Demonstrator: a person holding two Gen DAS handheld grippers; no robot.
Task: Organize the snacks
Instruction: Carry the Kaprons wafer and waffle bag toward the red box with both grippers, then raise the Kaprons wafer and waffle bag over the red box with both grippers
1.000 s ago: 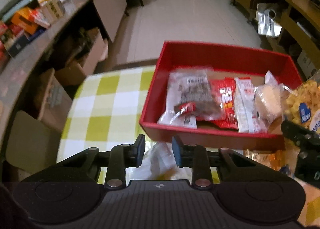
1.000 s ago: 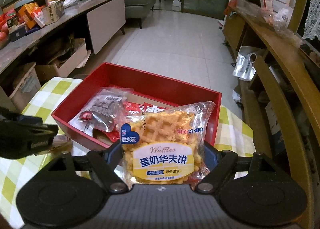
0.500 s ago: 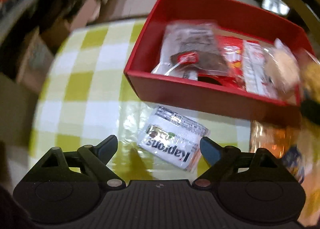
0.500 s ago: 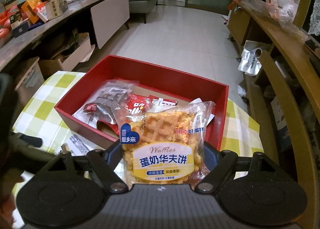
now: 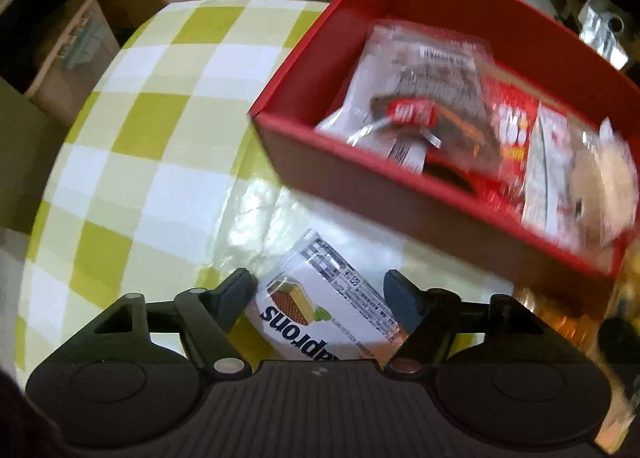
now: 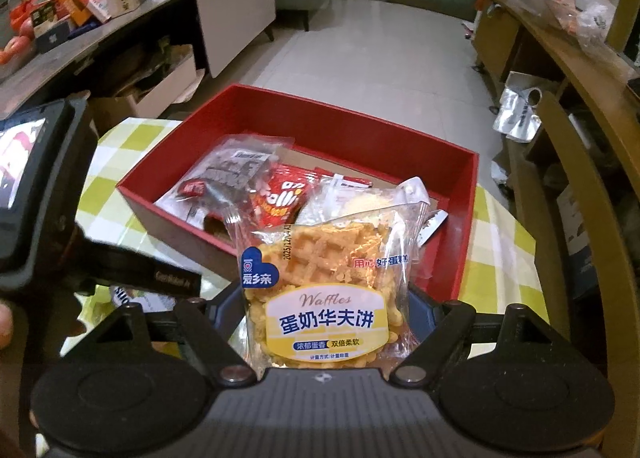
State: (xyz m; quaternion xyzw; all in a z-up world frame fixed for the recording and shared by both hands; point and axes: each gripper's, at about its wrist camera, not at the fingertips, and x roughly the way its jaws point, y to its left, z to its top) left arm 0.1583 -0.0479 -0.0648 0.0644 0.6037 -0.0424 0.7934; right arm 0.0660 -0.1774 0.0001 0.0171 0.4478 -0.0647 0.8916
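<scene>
Left wrist view looks steeply down on the bench [image 5: 132, 162], which is covered in a yellow-green and white checked cloth. The left gripper [image 5: 320, 290] is spread around a white wafer packet [image 5: 320, 306] that lies flat on the cloth just in front of the red box [image 5: 360, 174]. Its jaws have just been closing, with the packet between them; the left pad sits at the packet's edge, the right pad beside its other edge, and I cannot tell whether either one presses on it. The box holds a clear bag of dark snacks [image 5: 424, 90], a red snack bag [image 5: 508, 126] and a pale round pastry in clear wrap [image 5: 604, 178], all blurred.

Right wrist view shows the right gripper [image 6: 324, 310] clamped on a clear-wrapped waffle packet [image 6: 324, 294] with a yellow label. The packet stands upright between the pads, held in front of the near wall of the red box. Inside the box lie the same dark snack bag, the red bag and the pastry. The left gripper's black body [image 6: 52, 194] fills the left edge, pointing down at the bench, and part of the wafer packet shows beneath it.
</scene>
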